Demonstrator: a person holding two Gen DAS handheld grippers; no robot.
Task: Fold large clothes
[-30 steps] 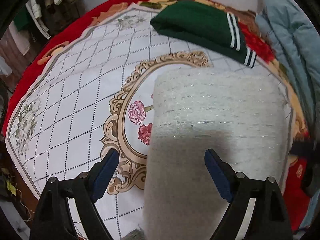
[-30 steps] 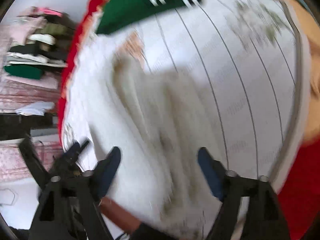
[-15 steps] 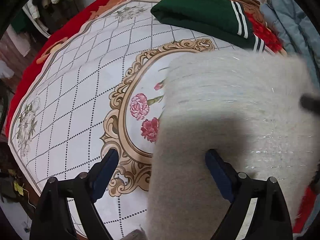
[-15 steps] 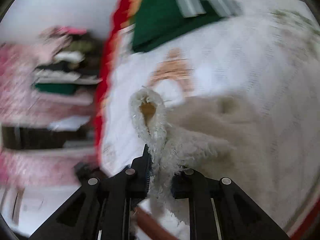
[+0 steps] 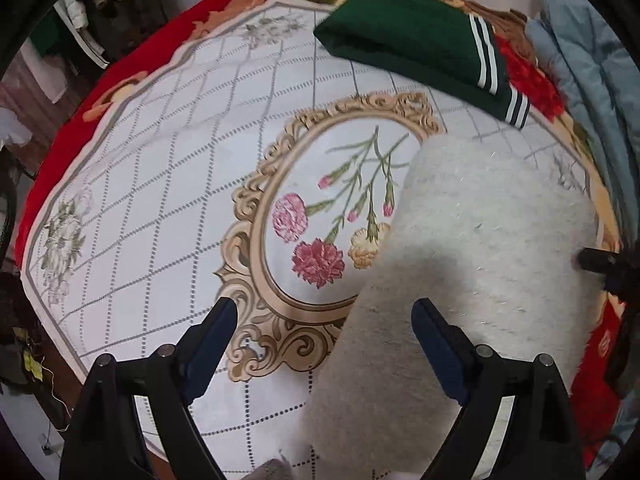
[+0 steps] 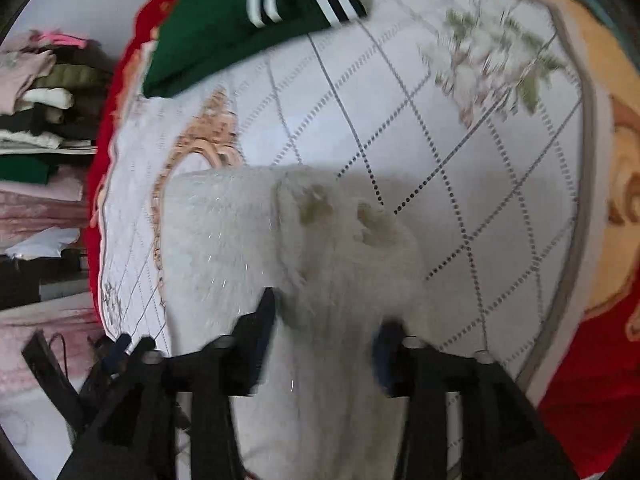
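A fuzzy cream-white garment [image 5: 472, 248] lies folded on the patterned white cloth [image 5: 160, 184], at the right in the left wrist view. My left gripper [image 5: 324, 332] is open and empty, hovering over the garment's left edge. In the right wrist view my right gripper [image 6: 326, 332] stands open, with a bunched fold of the garment [image 6: 340, 240] lying between and beyond its fingers; this view is blurred. The right gripper's tip [image 5: 596, 260] shows at the garment's right edge in the left wrist view.
A folded dark green garment with white stripes [image 5: 416, 44] lies at the far side of the cloth, also in the right wrist view [image 6: 240, 20]. A light blue jacket [image 5: 584, 64] lies at the right. Stacked clothes [image 6: 44, 128] stand on shelves beyond the red blanket [image 5: 80, 104].
My right gripper closed on the garment's edge, carried it across, and has now opened and let go. The garment has shifted right in the left wrist view, uncovering the flower medallion.
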